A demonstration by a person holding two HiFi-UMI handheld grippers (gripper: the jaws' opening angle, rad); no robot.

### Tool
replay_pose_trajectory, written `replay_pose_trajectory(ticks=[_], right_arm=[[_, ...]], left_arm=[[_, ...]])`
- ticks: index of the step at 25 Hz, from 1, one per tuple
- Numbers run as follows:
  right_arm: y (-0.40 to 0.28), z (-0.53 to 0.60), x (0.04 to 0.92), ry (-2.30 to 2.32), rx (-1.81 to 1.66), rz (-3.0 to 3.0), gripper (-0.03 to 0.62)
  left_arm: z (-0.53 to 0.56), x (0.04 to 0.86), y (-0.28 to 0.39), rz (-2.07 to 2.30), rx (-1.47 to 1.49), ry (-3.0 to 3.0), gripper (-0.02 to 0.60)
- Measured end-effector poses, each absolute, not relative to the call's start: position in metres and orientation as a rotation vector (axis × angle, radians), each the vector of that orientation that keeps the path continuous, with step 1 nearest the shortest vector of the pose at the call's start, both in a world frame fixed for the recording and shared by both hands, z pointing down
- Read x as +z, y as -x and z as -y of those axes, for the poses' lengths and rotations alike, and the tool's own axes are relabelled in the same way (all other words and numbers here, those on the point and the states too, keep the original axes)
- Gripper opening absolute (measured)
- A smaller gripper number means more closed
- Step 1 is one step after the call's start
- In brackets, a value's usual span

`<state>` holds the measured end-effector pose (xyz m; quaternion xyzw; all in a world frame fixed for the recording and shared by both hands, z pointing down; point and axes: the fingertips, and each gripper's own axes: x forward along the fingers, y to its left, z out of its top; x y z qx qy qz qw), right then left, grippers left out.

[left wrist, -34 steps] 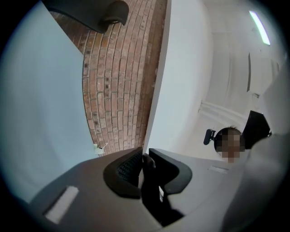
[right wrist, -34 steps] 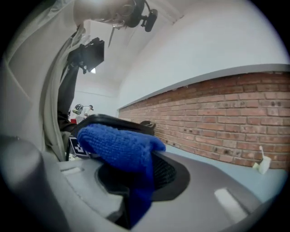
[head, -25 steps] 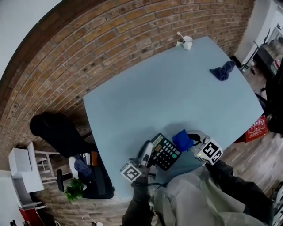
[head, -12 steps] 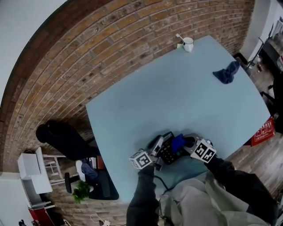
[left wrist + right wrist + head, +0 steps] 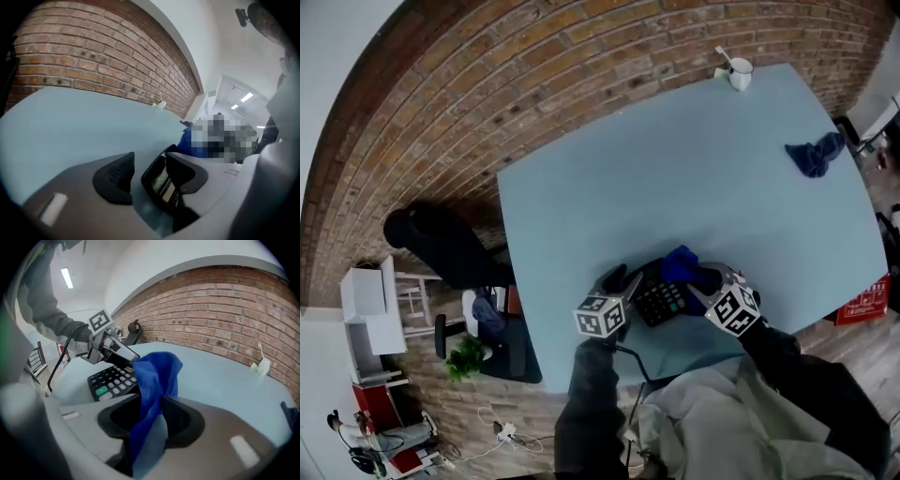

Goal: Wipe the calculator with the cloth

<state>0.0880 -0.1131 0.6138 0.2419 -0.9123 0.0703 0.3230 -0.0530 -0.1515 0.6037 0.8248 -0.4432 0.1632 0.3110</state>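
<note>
The black calculator lies on the pale blue table near its front edge. Its display end sits between the jaws of my left gripper, which have just been opening. The left pad stands clear of it, so the gripper is open. The blue cloth rests over the calculator's far right corner. It runs back between the jaws of my right gripper, which have also just been opening and now stand loose around it. In the right gripper view the keys show to the left of the cloth.
A white cup with a stick in it stands at the table's far corner. A second blue cloth lies near the right edge. The brick wall runs behind. On the floor to the left are a dark chair and a plant.
Both grippers have come down to the table with the calculator and the cloth. The left jaws have spread off the calculator's edge, and the calculator now lies flat.
</note>
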Motion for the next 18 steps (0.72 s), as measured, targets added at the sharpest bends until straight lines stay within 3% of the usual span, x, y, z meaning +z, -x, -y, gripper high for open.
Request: replay_pose_trajectory(ticks=[5, 11, 18], right_arm=[[-0.122, 0.124, 0.611, -0.726, 0.235, 2.346, 0.218], [-0.146, 0.125, 0.591, -0.885, 0.212, 2.320, 0.221], [-0.108, 0.095, 0.543, -1.063, 0.110, 2.349, 0.199]], left_arm=[[0.115, 0.602, 0.111, 1.346, 0.409, -2.073, 0.253], [0.069, 0.569, 0.166, 1.557, 0.068, -1.868, 0.239], [0.000, 0.538, 0.175, 1.625, -0.092, -1.783, 0.042]])
